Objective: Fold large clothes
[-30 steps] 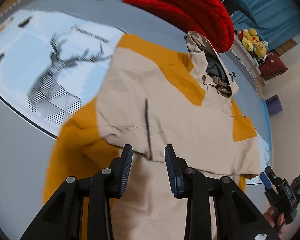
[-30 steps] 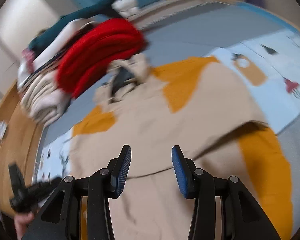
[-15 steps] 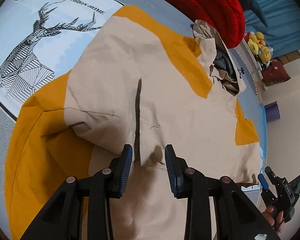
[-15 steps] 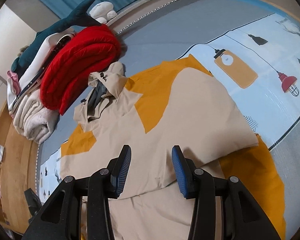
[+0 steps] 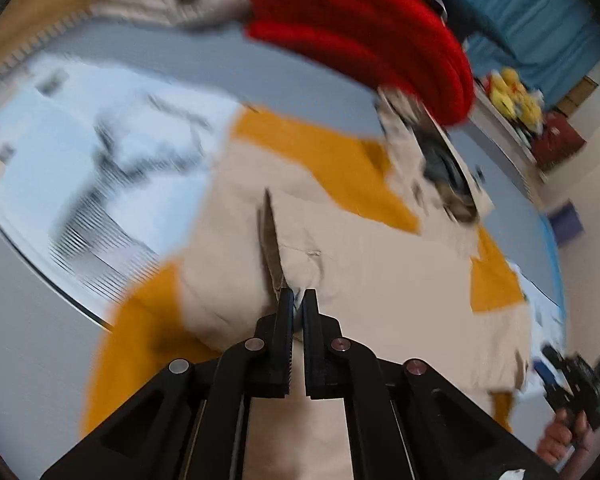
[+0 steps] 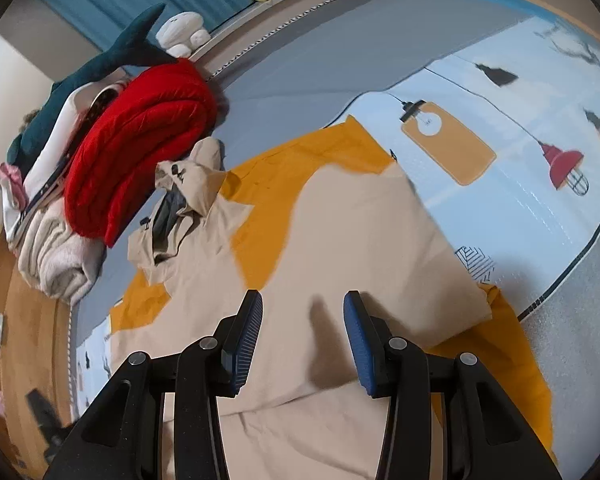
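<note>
Two hand-held grippers work a beige-and-orange hooded jacket (image 6: 340, 248) spread on a printed floor mat (image 6: 520, 184): the left hand-held gripper (image 5: 298, 300), jaws just closed, pinches the folded beige edge, while the right hand-held gripper (image 6: 303, 320) hovers spread above the fabric.

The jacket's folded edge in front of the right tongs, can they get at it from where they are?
Probably yes. The right tongs stand open just above the beige jacket, nothing lying between them and the fold.
</note>
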Tool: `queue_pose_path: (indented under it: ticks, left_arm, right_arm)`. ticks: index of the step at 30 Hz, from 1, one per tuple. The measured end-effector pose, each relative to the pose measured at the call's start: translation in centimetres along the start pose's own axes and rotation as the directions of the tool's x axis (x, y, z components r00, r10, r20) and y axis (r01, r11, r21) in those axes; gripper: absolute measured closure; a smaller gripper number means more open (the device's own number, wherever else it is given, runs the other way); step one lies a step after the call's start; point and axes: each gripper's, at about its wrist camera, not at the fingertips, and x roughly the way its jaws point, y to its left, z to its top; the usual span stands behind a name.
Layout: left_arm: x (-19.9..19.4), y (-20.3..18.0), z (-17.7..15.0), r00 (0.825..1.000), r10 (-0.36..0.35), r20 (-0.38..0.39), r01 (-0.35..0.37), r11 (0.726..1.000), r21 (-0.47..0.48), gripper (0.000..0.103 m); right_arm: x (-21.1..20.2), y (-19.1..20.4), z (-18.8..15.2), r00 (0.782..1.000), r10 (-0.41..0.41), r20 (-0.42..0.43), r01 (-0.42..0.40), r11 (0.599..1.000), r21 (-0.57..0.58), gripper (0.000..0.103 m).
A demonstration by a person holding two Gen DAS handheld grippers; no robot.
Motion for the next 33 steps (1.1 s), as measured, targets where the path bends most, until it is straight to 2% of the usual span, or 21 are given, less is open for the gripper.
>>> queue_pose_path:
  ticks: [1,4,5,7,8,9,11,15,18,20,22,25,26,28,29,31,33]
  left_arm:
    - [-0.2,0.7,0.2,1.0,0.028,0.008,-0.028,0.999,-0.019,0.099]
    - [1.1,2.4,0.0,0.995,0.055,-0.078,-0.062,0.995,-0.084,0.096]
    - [1.1,3.1,-0.2,0.993,0.09,-0.081,-0.098,0.989,-0.109,0.095]
    - [0.9,3.7,-0.1,0.991,0.116,-0.068,-0.124,0.985,-0.121,0.095]
    - [0.8,3.7,0.0,0.992,0.109,-0.058,-0.115,0.986,-0.12,0.095]
    - [0.6,3.7,0.2,0.994,0.094,-0.049,-0.1,0.988,-0.116,0.095]
    - [0.5,3.4,0.2,0.997,0.066,-0.044,-0.07,0.992,-0.105,0.095]
    - [1.9,2.8,-0.1,0.997,-0.012,-0.073,0.003,0.993,-0.12,0.095]
    - [3.2,3.4,-0.5,0.993,-0.003,-0.115,-0.015,0.989,-0.149,0.094]
    - [3.8,3.8,-0.8,0.989,0.01,-0.148,-0.035,0.986,-0.165,0.092]
    - [3.7,3.9,-0.9,0.99,0.006,-0.143,-0.031,0.984,-0.173,0.092]
    - [3.0,3.2,-0.5,0.995,0.02,-0.097,-0.032,0.991,-0.126,0.092]
    - [3.2,3.2,-0.6,0.995,0.023,-0.094,-0.034,0.993,-0.117,0.091]
    - [4.0,3.6,-0.9,0.991,0.035,-0.132,-0.05,0.992,-0.117,0.09]
    - [4.7,3.9,-1.2,0.984,0.052,-0.171,-0.074,0.99,-0.123,0.086]
    - [4.8,4.1,-1.3,0.979,0.09,-0.183,-0.112,0.987,-0.117,0.085]
    - [3.7,3.1,-0.9,0.986,0.106,-0.131,-0.117,0.99,-0.077,0.085]
  right_arm:
    - [0.2,-0.3,0.0,1.0,-0.002,-0.005,0.002,1.0,0.013,0.059]
    - [1.4,-1.6,-0.4,0.998,-0.014,-0.055,0.018,0.998,0.061,0.059]
    - [2.4,-2.3,-0.6,0.995,-0.041,-0.095,0.049,0.996,0.078,0.059]
    - [3.7,-3.7,-1.0,0.982,-0.116,-0.151,0.132,0.986,0.101,0.059]
    - [4.4,-4.8,-1.4,0.968,-0.166,-0.189,0.191,0.974,0.124,0.059]
    - [4.7,-5.7,-1.5,0.962,-0.182,-0.204,0.215,0.965,0.151,0.06]
    - [4.5,-6.8,-1.5,0.968,-0.167,-0.189,0.206,0.955,0.214,0.063]
    - [2.9,-5.8,-0.8,0.949,-0.297,-0.103,0.31,0.939,0.15,0.063]
    - [1.5,-4.8,-0.5,0.944,-0.328,-0.038,0.33,0.935,0.132,0.061]
    - [0.7,-3.7,-0.3,0.95,-0.311,0.024,0.308,0.947,0.096,0.06]
    - [0.7,-2.6,0.3,0.962,-0.27,0.053,0.267,0.962,0.052,0.06]
    - [2.3,-1.8,0.0,0.982,-0.188,0.019,0.188,0.982,0.016,0.059]
    - [2.9,-2.1,-0.2,0.982,-0.188,-0.004,0.188,0.982,0.02,0.059]
    - [4.8,-3.6,-0.9,0.961,-0.26,-0.098,0.265,0.964,0.038,0.059]
    - [5.2,-4.3,-1.2,0.951,-0.283,-0.125,0.292,0.955,0.058,0.059]
    - [4.6,-4.3,-1.1,0.954,-0.279,-0.109,0.288,0.955,0.077,0.059]
    - [3.8,-2.8,-0.8,0.953,-0.296,-0.06,0.298,0.954,0.025,0.059]
